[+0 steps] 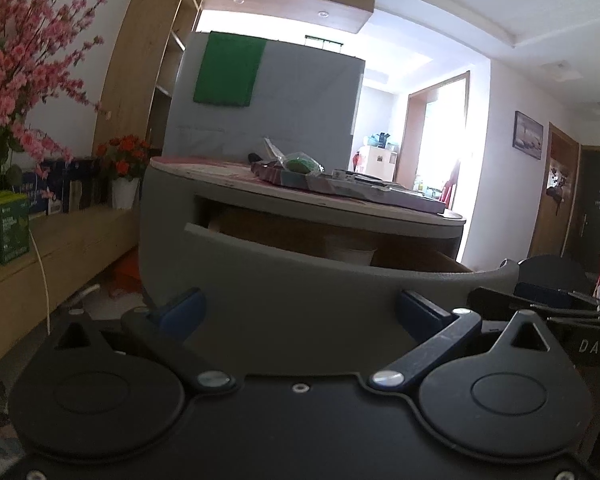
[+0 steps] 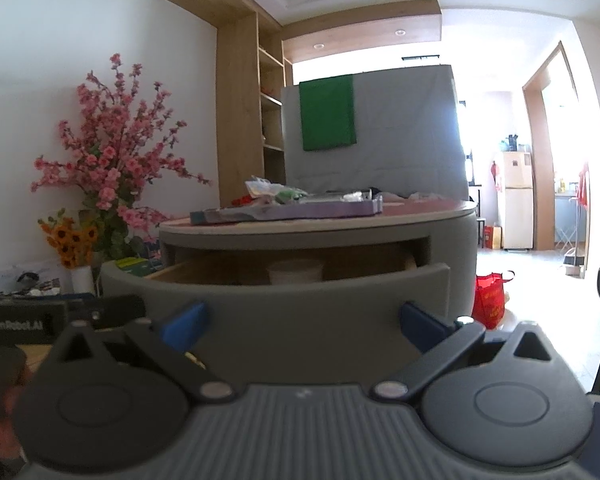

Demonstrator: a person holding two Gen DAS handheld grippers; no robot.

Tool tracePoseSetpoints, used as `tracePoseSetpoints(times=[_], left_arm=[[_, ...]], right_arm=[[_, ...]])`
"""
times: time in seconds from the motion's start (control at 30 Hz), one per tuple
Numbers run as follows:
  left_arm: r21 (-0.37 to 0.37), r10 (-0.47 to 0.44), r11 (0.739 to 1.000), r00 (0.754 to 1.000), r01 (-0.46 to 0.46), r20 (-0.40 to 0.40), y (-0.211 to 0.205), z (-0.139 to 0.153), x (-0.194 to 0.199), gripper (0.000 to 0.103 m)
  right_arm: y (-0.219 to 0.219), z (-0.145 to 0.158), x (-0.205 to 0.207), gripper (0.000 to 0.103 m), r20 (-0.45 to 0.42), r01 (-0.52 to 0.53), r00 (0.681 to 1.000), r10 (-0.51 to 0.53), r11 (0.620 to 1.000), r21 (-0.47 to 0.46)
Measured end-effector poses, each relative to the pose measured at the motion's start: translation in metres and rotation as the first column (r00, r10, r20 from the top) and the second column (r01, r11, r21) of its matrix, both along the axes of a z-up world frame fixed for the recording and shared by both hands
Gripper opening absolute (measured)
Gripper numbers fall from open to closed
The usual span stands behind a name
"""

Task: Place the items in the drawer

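In front of the curved grey pulled-out drawer [image 2: 276,312], the left gripper [image 1: 300,312] and right gripper [image 2: 300,320] sit low and level, jaws spread wide, holding nothing. On the round grey bench [image 2: 440,216] above lie a flat purple box [image 2: 300,211] and plastic-wrapped packets [image 1: 300,164]. Pink artificial blossoms [image 2: 116,152] stand far left.

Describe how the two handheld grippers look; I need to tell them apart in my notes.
Both share black link arms with silver pivot screws, round black discs and blue fingertip pads. The left gripper has a smooth black body; seen from the other camera, it bears white GenRobot.AI lettering. The right gripper has a ribbed grey body, and its side reads DAS in white. No cables or sleeves are visible.
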State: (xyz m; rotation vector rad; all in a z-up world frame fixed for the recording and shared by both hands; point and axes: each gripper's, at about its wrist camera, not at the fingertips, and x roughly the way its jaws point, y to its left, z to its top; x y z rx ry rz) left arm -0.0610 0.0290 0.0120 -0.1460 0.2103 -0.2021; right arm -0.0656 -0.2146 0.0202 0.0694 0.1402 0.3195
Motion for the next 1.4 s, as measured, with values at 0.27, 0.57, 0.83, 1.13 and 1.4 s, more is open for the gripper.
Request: tracePoseSetpoints(times=[0.27, 0.57, 0.83, 1.13, 1.4], left_arm=[[-0.004, 0.032, 0.999, 0.999, -0.032, 0.005, -0.004, 0.001, 0.011, 0.103], [0.006, 0.066, 0.998, 0.998, -0.066, 0.013, -0.001, 0.005, 0.016, 0.103], [-0.022, 0.048, 0.999, 0.998, -0.049, -0.048, 0.001, -0.01, 0.014, 0.103], [-0.051, 0.06, 0.997, 0.992, -0.066, -0.111, 0.012, -0.027, 0.014, 0.103], [-0.059, 0.062, 0.996, 0.989, -0.07, -0.134, 0.017, -0.035, 0.014, 0.103]], right_arm=[[0.002, -0.001, 0.017, 0.102, -0.006, 0.011, 1.0, -0.011, 1.0, 0.016], [0.006, -0.001, 0.036, 0.102, -0.011, 0.02, 1.0, -0.02, 1.0, 0.022], [0.006, 0.0, 0.052, 0.102, -0.028, 0.028, 0.999, -0.027, 0.999, 0.034], [0.007, 0.002, 0.07, 0.102, -0.051, 0.042, 0.998, -0.04, 0.998, 0.039], [0.009, 0.003, 0.083, 0.102, -0.052, 0.048, 0.998, -0.046, 0.998, 0.034]])
